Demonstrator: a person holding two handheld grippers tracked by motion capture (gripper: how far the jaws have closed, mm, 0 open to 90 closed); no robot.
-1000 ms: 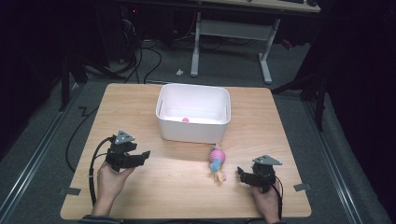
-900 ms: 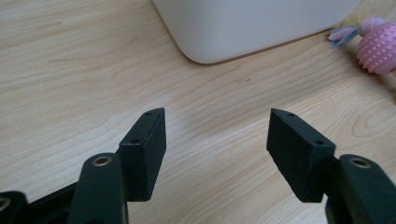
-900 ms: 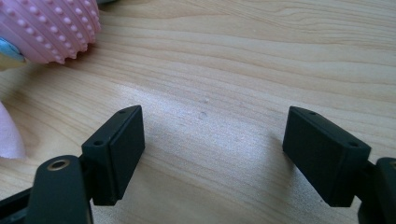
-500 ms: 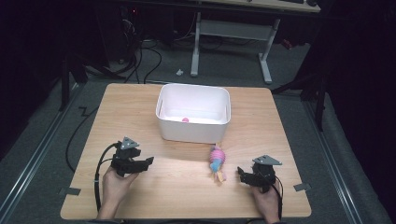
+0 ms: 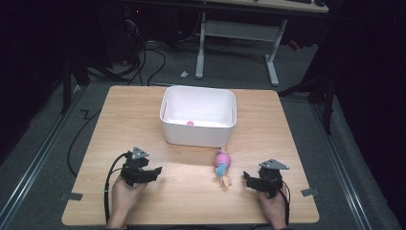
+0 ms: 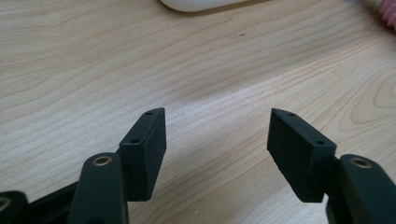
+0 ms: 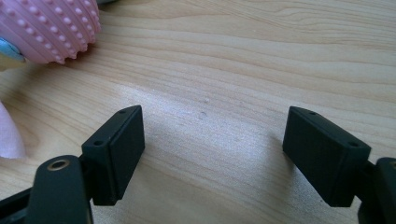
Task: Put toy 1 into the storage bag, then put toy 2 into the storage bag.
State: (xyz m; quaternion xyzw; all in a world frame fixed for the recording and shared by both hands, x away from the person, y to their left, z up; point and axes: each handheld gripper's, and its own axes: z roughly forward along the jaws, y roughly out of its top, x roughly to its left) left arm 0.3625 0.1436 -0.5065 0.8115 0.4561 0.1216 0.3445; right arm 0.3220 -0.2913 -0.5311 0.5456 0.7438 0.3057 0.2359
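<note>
Meanwhile left gripper [image 5: 154, 171] lowered toward tabletop's near-left corner, jaws apart, empty. Right gripper [image 5: 247, 176] unmoved, jaws apart, empty. Pink-blue-yellow knobbly toy [image 5: 222, 166] ungrasped, mid-tabletop, just before white plastic bin [image 5: 198, 132].

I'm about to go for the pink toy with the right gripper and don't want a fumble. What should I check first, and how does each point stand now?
1. Right gripper jaws open and empty: ok; only bare wood lies between them in the right gripper view.
2. Pink toy free to grasp, lying loose on the table, nothing touching it: ok.
3. Toy lined up between the jaws: not ok; it sits off to the left of them in the right gripper view.
4. White bin upright with room inside: ok; just one small pink thing in it.
5. Left gripper out of the way, open, empty: ok.
</note>
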